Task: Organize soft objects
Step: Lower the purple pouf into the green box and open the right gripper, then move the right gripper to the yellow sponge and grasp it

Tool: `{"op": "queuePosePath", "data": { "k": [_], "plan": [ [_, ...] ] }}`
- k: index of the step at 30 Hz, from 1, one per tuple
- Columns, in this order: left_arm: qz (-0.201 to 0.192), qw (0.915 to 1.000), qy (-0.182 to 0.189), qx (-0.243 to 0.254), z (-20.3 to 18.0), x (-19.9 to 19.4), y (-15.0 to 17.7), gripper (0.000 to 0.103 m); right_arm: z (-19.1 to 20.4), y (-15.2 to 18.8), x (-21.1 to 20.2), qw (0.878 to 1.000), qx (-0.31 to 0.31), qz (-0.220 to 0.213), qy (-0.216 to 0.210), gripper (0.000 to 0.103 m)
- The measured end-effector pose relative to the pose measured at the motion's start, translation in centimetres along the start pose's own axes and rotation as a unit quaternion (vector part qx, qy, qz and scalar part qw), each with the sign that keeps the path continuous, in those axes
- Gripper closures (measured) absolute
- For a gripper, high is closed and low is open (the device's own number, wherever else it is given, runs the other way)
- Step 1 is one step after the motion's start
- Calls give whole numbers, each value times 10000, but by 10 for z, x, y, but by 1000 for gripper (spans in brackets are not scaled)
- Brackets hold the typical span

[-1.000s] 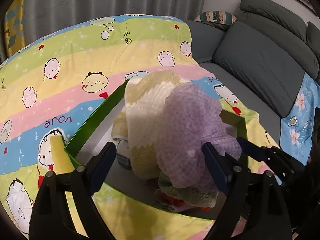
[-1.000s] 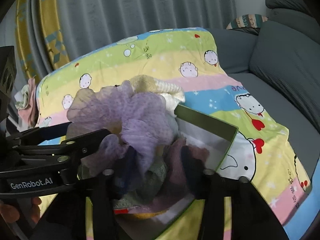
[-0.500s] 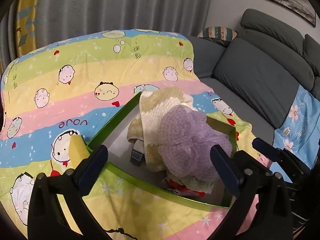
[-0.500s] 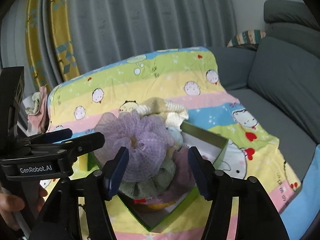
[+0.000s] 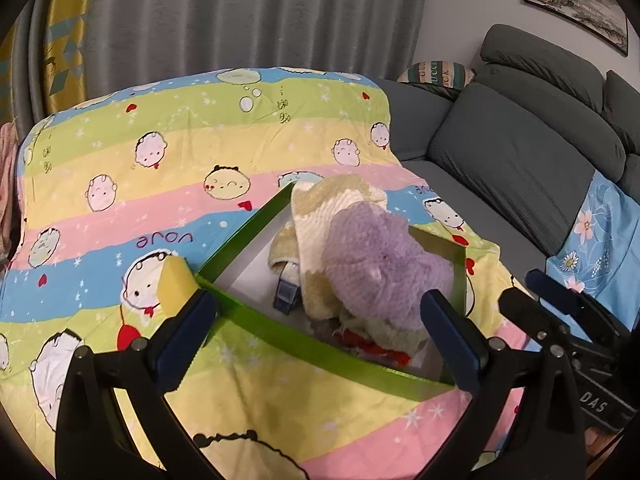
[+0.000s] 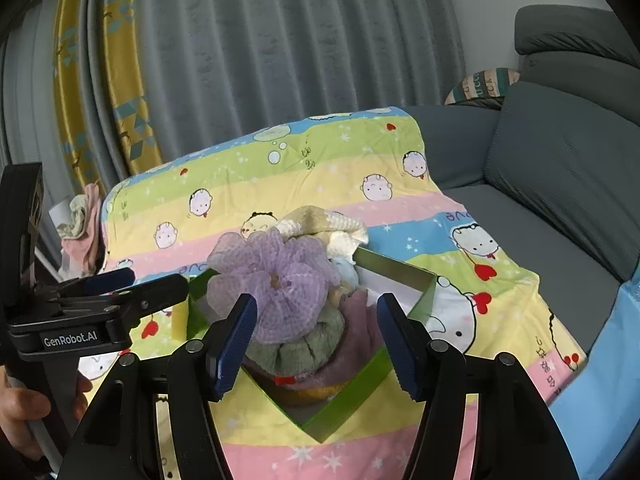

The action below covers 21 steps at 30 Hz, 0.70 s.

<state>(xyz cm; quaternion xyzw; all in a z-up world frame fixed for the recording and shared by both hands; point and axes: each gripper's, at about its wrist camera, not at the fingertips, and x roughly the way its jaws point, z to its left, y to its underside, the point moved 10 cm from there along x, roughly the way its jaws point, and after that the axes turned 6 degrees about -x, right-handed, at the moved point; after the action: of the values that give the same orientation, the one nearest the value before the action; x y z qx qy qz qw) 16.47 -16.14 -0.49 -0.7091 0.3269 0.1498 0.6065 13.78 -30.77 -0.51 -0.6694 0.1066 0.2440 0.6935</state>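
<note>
A green box sits on a cartoon blanket, heaped with soft things. A purple mesh pouf tops the heap, and a cream knitted cloth lies behind it. The right wrist view shows the pouf resting on a green rolled towel inside the box. My left gripper hangs wide open in front of the box, holding nothing. My right gripper is back from the heap. Its jaws are opening and its pads touch nothing. A yellow sponge lies outside the box by my left finger.
A grey sofa runs along the right, with a striped cushion and a blue floral cloth. Grey curtains hang behind. Some clothes are piled at the far left. A hand holds the left gripper.
Both grippers drew back and up from the heap. The right jaws spread away from the pouf, which stays on the pile. The left jaws widened.
</note>
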Motion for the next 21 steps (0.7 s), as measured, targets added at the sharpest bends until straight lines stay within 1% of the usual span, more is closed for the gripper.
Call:
{"op": "queuePosePath", "data": {
  "k": [1, 2, 7, 11, 15, 18, 21],
  "plan": [
    [21, 10000, -18, -21, 2, -1, 2, 1, 0, 1, -1, 10000, 4, 3, 12, 29],
    [42, 10000, -28, -40, 3, -2, 4, 1, 0, 2, -2, 10000, 3, -5, 29, 24],
    [122, 9996, -127, -213, 14, -4, 13, 1, 5, 6, -7, 10000, -17, 0, 27, 23],
    [176, 9991, -92, -379, 20, -7, 17, 1, 8, 11, -10, 10000, 21, 27, -30, 23],
    [169, 9986, -80, -486, 29, -11, 23, 1, 19, 18, -11, 9998, 23, 64, -211, 23],
    [234, 9969, 60, -744, 42, -15, 32, 1, 35, 28, -8, 9989, -77, 185, -413, 23],
    [257, 9954, 111, -918, 61, -20, 43, 1, 58, 42, 0, 9971, -224, 367, -635, 23]
  ]
}}
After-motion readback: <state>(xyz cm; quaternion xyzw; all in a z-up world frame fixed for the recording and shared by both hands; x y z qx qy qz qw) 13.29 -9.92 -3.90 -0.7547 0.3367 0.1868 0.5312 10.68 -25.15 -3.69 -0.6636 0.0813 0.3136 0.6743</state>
